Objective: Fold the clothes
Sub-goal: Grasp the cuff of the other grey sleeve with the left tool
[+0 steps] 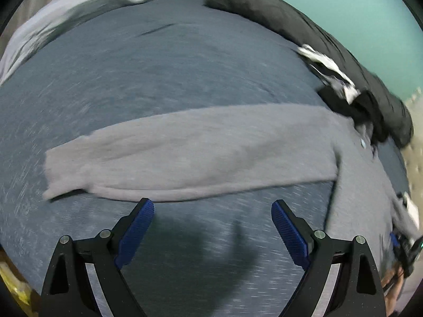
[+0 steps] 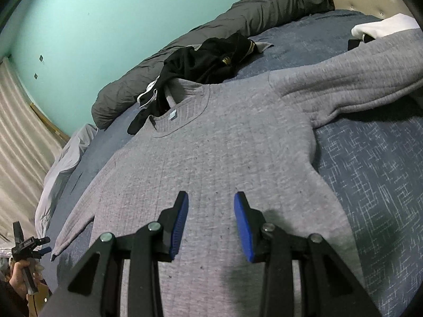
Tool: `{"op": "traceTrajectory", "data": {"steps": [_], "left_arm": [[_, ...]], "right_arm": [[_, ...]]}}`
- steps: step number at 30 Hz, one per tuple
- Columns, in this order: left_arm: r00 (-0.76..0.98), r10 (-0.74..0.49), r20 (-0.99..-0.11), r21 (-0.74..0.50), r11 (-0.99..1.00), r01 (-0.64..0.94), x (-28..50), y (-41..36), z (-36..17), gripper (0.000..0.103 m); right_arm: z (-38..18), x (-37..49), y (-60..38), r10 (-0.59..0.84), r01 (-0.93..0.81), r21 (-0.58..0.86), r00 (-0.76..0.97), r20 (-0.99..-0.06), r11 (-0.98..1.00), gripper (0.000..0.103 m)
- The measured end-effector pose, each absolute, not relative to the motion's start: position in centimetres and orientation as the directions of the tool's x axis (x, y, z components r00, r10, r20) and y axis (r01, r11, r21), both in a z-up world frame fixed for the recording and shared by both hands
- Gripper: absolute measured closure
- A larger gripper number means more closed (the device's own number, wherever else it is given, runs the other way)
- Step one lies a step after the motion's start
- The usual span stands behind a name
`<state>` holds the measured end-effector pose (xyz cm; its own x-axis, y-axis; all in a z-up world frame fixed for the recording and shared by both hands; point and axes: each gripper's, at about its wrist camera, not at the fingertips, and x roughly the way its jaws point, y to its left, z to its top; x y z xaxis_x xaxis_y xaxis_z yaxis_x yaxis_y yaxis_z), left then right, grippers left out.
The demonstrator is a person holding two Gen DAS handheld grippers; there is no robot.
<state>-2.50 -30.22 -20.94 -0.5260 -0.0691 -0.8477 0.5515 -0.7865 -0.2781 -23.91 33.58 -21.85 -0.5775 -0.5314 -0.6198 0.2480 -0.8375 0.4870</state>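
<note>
The left gripper point(image 1: 212, 211) pointed steeply down, its blue pads spread wide with nothing between them. The right gripper point(image 2: 211, 206) tilted down less steeply, jaws partly apart and empty. At eight o'clock in the right wrist view, a hand point(image 2: 22, 277) gripped the left gripper's handle.

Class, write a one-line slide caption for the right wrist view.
Right gripper, fingers apart and empty, over a grey sweater spread flat on a blue bedspread.
</note>
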Motion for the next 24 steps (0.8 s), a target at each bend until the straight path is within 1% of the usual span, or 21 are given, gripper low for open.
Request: {"op": "traceTrajectory", "data": {"steps": [4, 11, 19, 20, 21, 24], "left_arm": [[-0.513, -0.111, -0.851, -0.275, -0.738, 0.616, -0.2, -33.2, -21.7, 0.010], [-0.490, -0.145, -0.860, -0.296, -0.641, 0.708, 3.2, -36.6, -23.7, 0.010], [-0.501, -0.169, -0.849, -0.330, -0.572, 0.751, 4.1, -38.5, -25.0, 0.010], [-0.503, -0.172, -0.847, -0.334, -0.565, 0.755, 4.0, -38.8, -25.1, 0.012], [-0.507, -0.176, -0.844, -0.342, -0.552, 0.761, 4.0, -39.2, -25.1, 0.016], [-0.518, -0.181, -0.836, -0.363, -0.525, 0.770, 4.1, -40.1, -25.1, 0.026]], "right_arm": [[-21.8, -23.6, 33.6, -0.533, 0.255, 0.483, -0.574, -0.621, -0.837, 0.067], [-21.8, -23.4, 33.3, -0.536, 0.264, 0.480, -0.572, -0.621, -0.837, 0.067], [-22.0, -23.4, 33.3, -0.554, 0.285, 0.483, -0.551, -0.625, -0.828, 0.067], [-22.0, -23.4, 33.3, -0.553, 0.286, 0.481, -0.550, -0.625, -0.829, 0.067], [-22.0, -23.4, 33.2, -0.553, 0.287, 0.480, -0.550, -0.626, -0.829, 0.067], [-22.0, -23.4, 33.2, -0.552, 0.289, 0.478, -0.549, -0.627, -0.830, 0.067]]}}
